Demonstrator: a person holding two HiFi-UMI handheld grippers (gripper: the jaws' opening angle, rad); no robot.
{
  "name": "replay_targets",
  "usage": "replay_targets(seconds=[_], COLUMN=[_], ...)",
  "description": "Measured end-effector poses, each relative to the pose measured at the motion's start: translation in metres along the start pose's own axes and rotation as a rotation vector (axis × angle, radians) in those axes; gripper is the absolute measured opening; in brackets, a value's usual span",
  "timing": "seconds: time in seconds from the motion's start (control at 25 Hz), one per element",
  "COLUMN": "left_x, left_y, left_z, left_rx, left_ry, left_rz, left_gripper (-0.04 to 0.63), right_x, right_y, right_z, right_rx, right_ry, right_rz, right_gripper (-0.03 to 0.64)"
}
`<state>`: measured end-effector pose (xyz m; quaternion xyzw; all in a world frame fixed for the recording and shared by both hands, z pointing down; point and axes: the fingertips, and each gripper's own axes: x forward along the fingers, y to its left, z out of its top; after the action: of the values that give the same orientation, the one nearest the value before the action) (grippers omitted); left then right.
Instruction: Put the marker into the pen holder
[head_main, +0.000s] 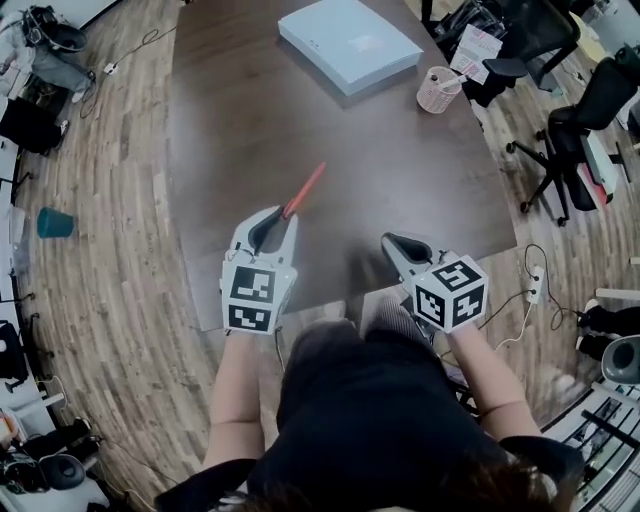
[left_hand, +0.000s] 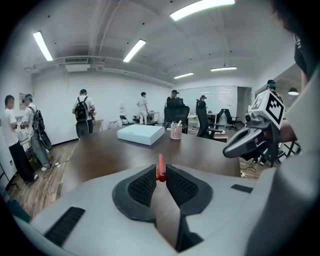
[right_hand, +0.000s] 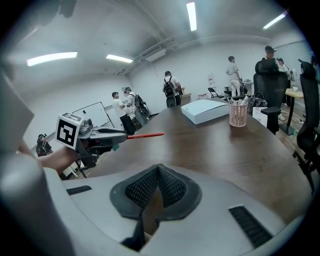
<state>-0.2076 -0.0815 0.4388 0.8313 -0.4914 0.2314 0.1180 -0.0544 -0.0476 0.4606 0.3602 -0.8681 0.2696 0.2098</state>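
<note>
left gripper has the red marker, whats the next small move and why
Probably carry the left gripper forward and rightward toward the pink pen holder. Its jaws are closed on the red marker, which sticks out ahead above the table, while the holder stands far off near the table's far edge, beside the white box. The right gripper is shut and empty.

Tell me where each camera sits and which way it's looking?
Head view: on the person's head, looking steeply down at the table; shows forearms, left gripper, right gripper.
Left gripper view: on that gripper, looking along its jaws toward the pen holder; shows pads clamping the marker.
Right gripper view: on that gripper, looking across the table; shows its shut, empty jaws.
Shared: both gripper views show the pen holder and the other gripper.
</note>
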Motion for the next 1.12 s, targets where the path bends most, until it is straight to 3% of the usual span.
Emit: replay_targets(seconds=[0.36, 0.52, 0.68, 1.12], left_x=[0.037, 0.066, 0.095, 0.173], left_y=[-0.049, -0.076, -0.104, -0.153], left_z=[0.072, 0.107, 0.146, 0.213], left_rx=[0.037, 0.016, 0.046, 0.098], left_ry=[-0.063, -0.084, -0.113, -0.100], left_rz=[-0.015, -0.002, 0.014, 0.027], left_gripper=[0.077, 0.077, 0.077, 0.077], right_x=[-0.028, -0.042, -0.052, -0.068], right_y=[-0.079, -0.124, -0.173, -0.269], right_z=[0.031, 0.048, 0.063, 0.089], right_rx=[-0.023, -0.056, -0.073, -0.078], right_ry=[-0.069, -0.068, -0.071, -0.073], right_rz=[-0.015, 0.014, 0.031, 0.059], right_gripper=[0.018, 0.018, 0.018, 0.018])
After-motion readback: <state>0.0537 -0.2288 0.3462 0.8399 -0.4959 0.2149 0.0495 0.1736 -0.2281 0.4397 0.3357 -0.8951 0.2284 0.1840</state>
